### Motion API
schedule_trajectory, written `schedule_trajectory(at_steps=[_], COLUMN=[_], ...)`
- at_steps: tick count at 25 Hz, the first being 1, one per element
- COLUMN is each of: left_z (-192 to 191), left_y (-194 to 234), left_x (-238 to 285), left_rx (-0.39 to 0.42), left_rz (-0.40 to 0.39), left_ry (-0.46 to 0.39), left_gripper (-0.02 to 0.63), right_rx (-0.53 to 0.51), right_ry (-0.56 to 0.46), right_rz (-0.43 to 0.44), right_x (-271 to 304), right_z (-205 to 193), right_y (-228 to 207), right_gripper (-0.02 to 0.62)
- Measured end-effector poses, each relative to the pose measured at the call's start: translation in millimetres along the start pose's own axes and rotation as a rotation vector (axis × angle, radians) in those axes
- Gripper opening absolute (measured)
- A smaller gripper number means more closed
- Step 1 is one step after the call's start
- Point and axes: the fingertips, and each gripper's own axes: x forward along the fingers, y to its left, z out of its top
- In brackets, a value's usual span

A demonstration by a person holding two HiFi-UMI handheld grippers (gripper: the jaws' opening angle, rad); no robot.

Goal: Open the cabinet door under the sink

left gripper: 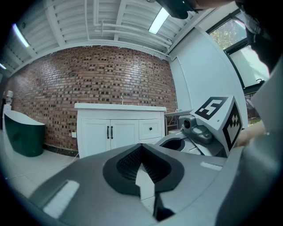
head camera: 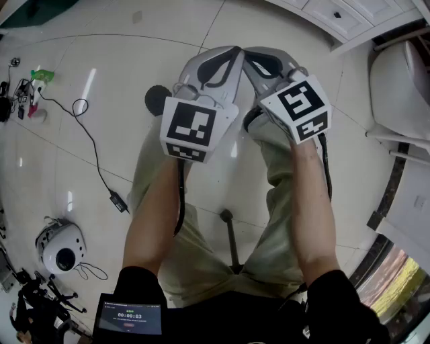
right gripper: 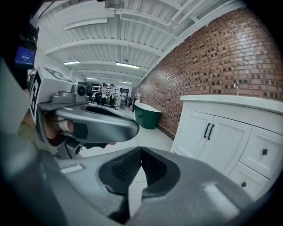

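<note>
The white sink cabinet [left gripper: 119, 130] stands against a brick wall a few steps ahead. Its two doors [left gripper: 109, 134] are closed, with a pair of black handles [left gripper: 109, 131] at their seam, and a drawer [left gripper: 150, 129] sits to the right. In the right gripper view the same doors [right gripper: 208, 137] lie off to the right. My left gripper [left gripper: 141, 145] and right gripper [right gripper: 140, 149] are held side by side above the floor. Both are shut with nothing between the jaws and far from the cabinet. In the head view the left gripper [head camera: 232, 52] and right gripper [head camera: 252, 54] nearly touch at their tips.
A dark green tub [left gripper: 22, 132] stands left of the cabinet. On the tiled floor lie a black cable [head camera: 91, 138] and a white round device [head camera: 60, 245]. A white fixture [head camera: 400, 87] is at the right. More white cabinet fronts [head camera: 336, 13] run along the top.
</note>
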Motion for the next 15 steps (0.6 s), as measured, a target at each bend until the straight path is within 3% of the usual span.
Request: schedule_trajectory(at_steps=[15], left_z=[15], left_y=[24], left_x=[50], left_rx=[0.004], left_rz=[-0.014], left_ry=[-0.012], left_gripper=[0.017], right_rx=[0.011], right_ry=[0.058], right_rz=[-0.099], right_x=[17], right_z=[0], right_y=[-75], right_gripper=[-0.008])
